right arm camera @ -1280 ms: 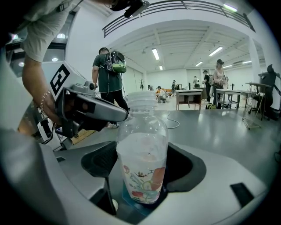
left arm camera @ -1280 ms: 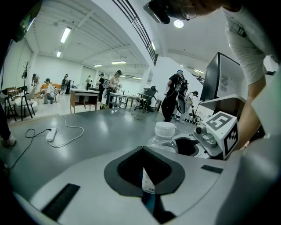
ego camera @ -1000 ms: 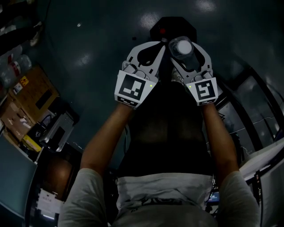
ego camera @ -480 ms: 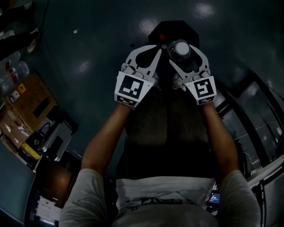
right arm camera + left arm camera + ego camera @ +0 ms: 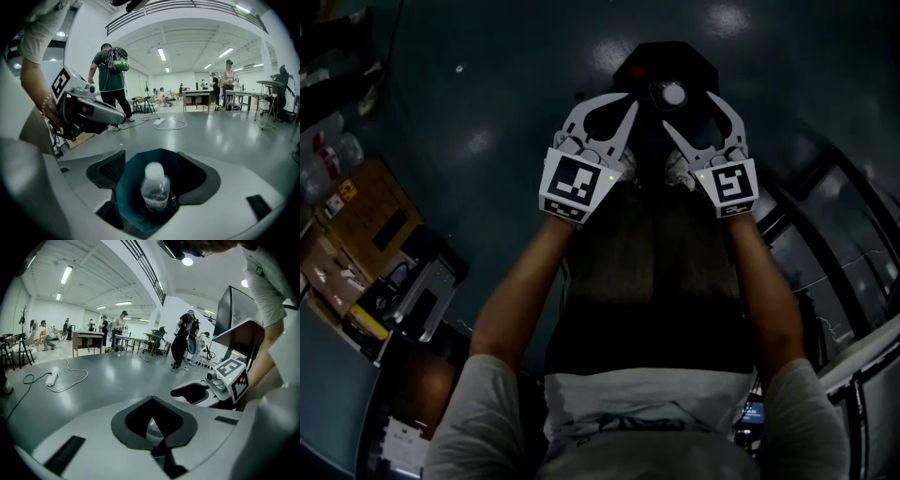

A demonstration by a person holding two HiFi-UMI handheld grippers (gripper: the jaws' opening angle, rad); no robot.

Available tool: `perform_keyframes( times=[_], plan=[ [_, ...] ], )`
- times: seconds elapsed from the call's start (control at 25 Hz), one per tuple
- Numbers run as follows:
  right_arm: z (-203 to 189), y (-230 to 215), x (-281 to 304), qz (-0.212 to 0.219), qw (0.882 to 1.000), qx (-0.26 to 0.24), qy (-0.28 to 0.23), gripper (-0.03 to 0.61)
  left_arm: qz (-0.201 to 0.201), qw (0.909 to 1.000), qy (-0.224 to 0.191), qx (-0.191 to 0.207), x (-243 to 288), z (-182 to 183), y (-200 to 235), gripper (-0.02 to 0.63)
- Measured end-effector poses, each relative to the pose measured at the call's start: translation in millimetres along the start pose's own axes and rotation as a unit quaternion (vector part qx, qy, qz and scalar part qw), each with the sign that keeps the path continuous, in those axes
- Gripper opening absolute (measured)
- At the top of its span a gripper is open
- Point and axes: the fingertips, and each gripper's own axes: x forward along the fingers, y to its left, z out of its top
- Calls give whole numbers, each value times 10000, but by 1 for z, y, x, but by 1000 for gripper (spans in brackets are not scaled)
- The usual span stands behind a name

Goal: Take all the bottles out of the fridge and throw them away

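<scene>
A clear plastic bottle (image 5: 673, 94) with a white cap lies loose inside a black bin (image 5: 698, 58) on the floor. In the right gripper view the bottle (image 5: 155, 186) stands upright in the bin's dark teal liner (image 5: 129, 187), touching neither jaw. My right gripper (image 5: 686, 103) is directly above the bin mouth, open and holding nothing. My left gripper (image 5: 630, 96) hovers just left of it with its tips together. Nothing sits between the shut jaws of the left gripper (image 5: 152, 399).
Cardboard boxes (image 5: 356, 206) and loose bottles (image 5: 328, 155) lie on the floor at left. A metal frame (image 5: 825, 216) runs along the right. A cable with a power strip (image 5: 51, 378) lies on the grey floor; people and tables are far off.
The right gripper has opened and let go of the bottle, which has dropped from between its jaws down into the bin. Both grippers stay over the bin.
</scene>
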Motion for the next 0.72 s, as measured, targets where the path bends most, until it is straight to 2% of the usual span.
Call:
perform_keyframes(
  times=[0.16, 0.4, 0.52, 0.72],
  plan=[
    [31, 6, -12, -7, 9999, 2, -149, 364, 57, 10000, -11, -17, -15, 19, 0, 12],
    [88, 21, -52, 30, 9996, 21, -278, 353, 1, 9999, -107, -5, -47, 72, -21, 12],
    [129, 30, -81, 32, 9994, 87, -332, 301, -19, 9998, -213, -36, -72, 111, -33, 12],
    [224, 50, -137, 57, 9979, 174, -626, 236, -40, 9983, -564, -104, -126, 199, -50, 12]
  ],
)
